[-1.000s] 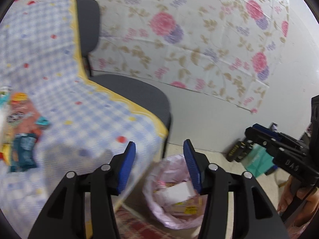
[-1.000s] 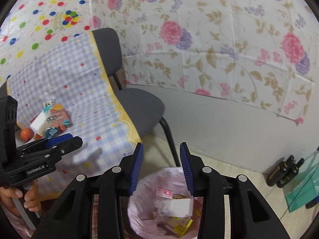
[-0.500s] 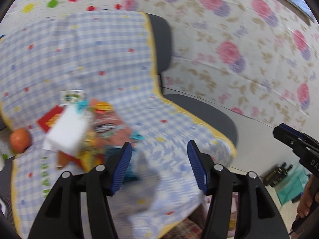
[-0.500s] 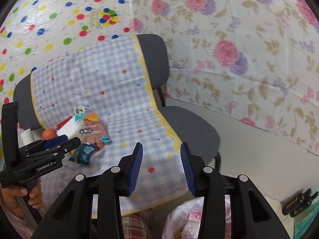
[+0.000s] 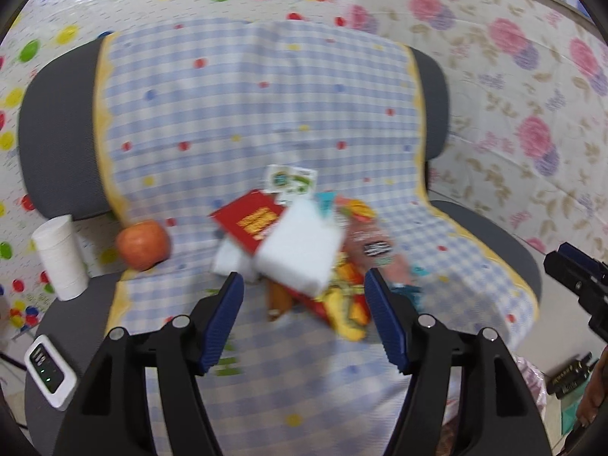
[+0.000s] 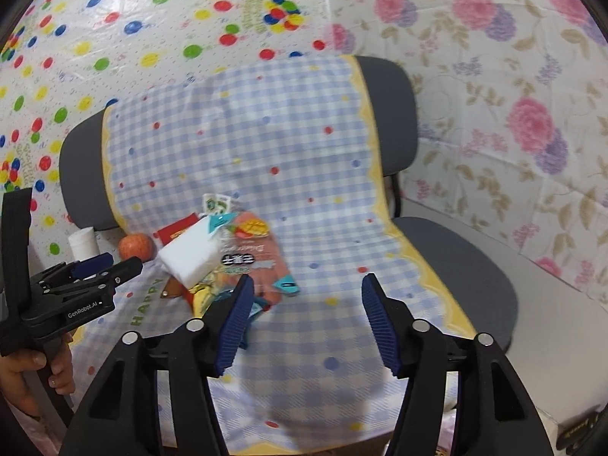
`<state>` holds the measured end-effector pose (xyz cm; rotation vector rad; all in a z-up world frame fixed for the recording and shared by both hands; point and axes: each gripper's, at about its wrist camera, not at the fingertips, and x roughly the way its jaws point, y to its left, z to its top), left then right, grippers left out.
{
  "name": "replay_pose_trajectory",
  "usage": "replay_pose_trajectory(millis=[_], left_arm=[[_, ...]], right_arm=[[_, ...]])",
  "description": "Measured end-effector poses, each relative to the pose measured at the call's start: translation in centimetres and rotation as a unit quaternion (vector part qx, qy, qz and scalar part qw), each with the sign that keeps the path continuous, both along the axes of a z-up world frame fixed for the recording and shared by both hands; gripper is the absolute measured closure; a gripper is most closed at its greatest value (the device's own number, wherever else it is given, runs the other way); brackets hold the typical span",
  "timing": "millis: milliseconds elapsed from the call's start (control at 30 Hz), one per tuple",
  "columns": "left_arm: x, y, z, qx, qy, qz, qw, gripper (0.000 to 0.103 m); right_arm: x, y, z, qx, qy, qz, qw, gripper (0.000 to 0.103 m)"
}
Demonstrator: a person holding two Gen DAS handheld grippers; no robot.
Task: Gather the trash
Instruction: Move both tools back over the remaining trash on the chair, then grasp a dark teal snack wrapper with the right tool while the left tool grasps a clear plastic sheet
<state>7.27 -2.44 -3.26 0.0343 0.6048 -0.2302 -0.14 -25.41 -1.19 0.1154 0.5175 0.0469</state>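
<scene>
— Where's the trash?
— Your wrapper pile (image 5: 315,262) lies on the checked cloth (image 5: 247,114) over the chair.
— My claws?
— Left claw (image 5: 304,319) and right claw (image 6: 306,323) have just been opening; both gape, nothing between them.

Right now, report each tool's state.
Left tool: open, holding nothing, jaws have just been opening.
Right tool: open, holding nothing, jaws have just been opening.

A blue-and-white checked cloth (image 5: 266,114) with yellow edging and coloured dots drapes the grey chair (image 5: 57,133). On the cloth lie a white block (image 5: 300,250), red packet (image 5: 250,222) and orange-red apple (image 5: 142,243).
</scene>
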Motion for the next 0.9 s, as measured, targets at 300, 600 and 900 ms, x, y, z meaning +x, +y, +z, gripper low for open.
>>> replay_pose_trajectory(millis=[300,600,900], left_arm=[[1.6,3.9,-1.7,0.006,0.013,0.059,0.9982,0.039],[3.2,4.9,-3.1,-0.004,0.033,0.076,0.9966,0.039],[3.4,4.7,-3.4,-0.003,0.035,0.075,0.9966,0.039]], right_arm=[[4.8,5.4,-3.8,-0.005,0.049,0.058,0.997,0.034],[8.6,7.2,-7.1,0.006,0.094,0.071,0.993,0.033],[8.1,7.5,-7.6,0.008,0.105,0.092,0.99,0.075]])
